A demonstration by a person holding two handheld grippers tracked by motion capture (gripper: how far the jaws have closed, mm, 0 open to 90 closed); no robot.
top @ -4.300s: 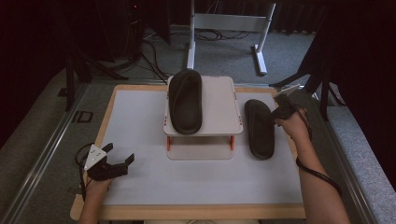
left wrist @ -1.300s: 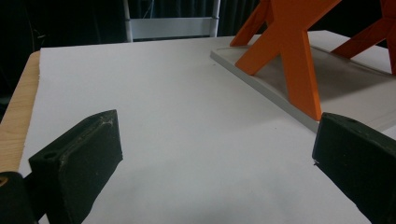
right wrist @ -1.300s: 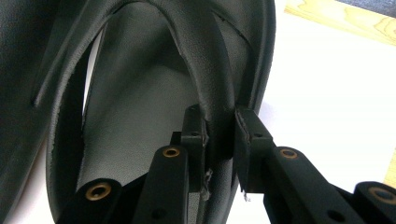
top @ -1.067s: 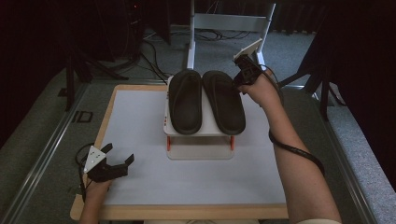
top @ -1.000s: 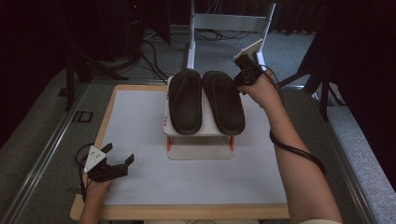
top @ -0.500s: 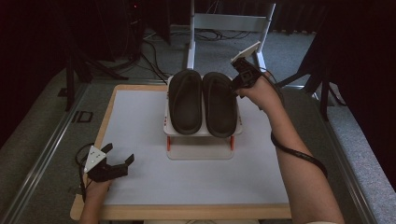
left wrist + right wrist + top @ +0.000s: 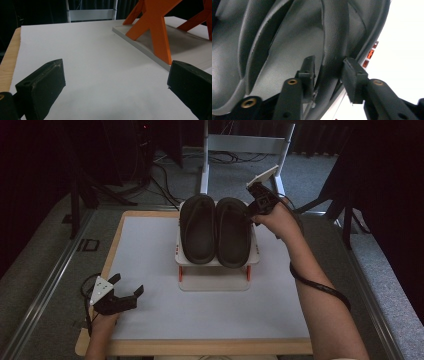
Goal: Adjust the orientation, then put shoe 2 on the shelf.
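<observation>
High view: two dark slippers lie side by side on a small white stand with orange legs, at the far middle of the white table. The right gripper sits at the far right corner of the stand, against the outer edge of the right slipper. A little over four seconds ago that slipper lay on the table right of the stand with the gripper on it; a second ago it was already on the stand, and it has since been nudged closer to the left slipper, the two now touching. The left gripper rests at the near left of the table, jaws spread, unmoved throughout.

Left gripper view: the two black jaws stand wide apart with bare white table between them; the stand's orange leg and grey base are ahead and beside the right-hand jaw.

Right gripper view: the jaws straddle the right slipper's raised rim. The right-hand pad touches it; a slim gap shows at the left-hand pad, so whether it is still pinched I cannot tell.
</observation>
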